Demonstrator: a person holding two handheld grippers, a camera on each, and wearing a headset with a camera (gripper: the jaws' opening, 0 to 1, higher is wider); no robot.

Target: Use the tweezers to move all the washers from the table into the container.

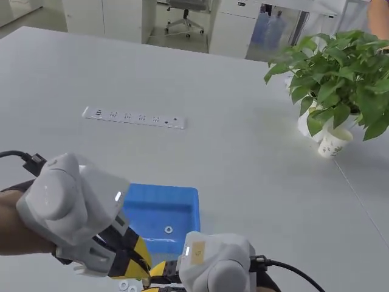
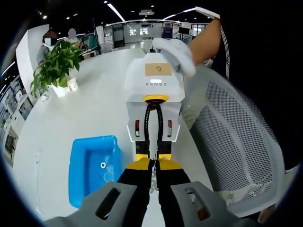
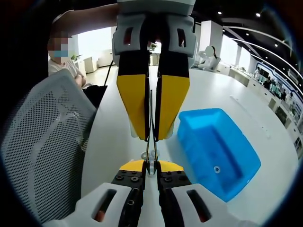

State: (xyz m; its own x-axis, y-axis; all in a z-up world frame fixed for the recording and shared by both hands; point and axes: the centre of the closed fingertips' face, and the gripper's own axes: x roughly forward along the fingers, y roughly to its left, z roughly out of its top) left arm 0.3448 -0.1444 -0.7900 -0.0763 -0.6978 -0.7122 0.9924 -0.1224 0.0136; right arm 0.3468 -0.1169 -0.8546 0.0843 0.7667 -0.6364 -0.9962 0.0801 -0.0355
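Workbench level: clamping left gripper (image 2: 152,166) and right gripper (image 3: 150,166) nose to nose, both clenching thin tweezers (image 3: 151,146); hovering low over loose washers (image 1: 124,285) lying on white table (image 1: 243,152), just beside blue container (image 1: 161,191) holding single washer (image 1: 168,230).

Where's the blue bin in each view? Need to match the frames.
Head view: the blue plastic container is at bottom centre, slightly left of the middle.
Left gripper view: the container is lower left, to the left of the thin metal tweezers.
Right gripper view: the container is right of centre, to the right of the tweezers.
Shared landmark: the single small metal washer on the container's floor, visible in all three views.
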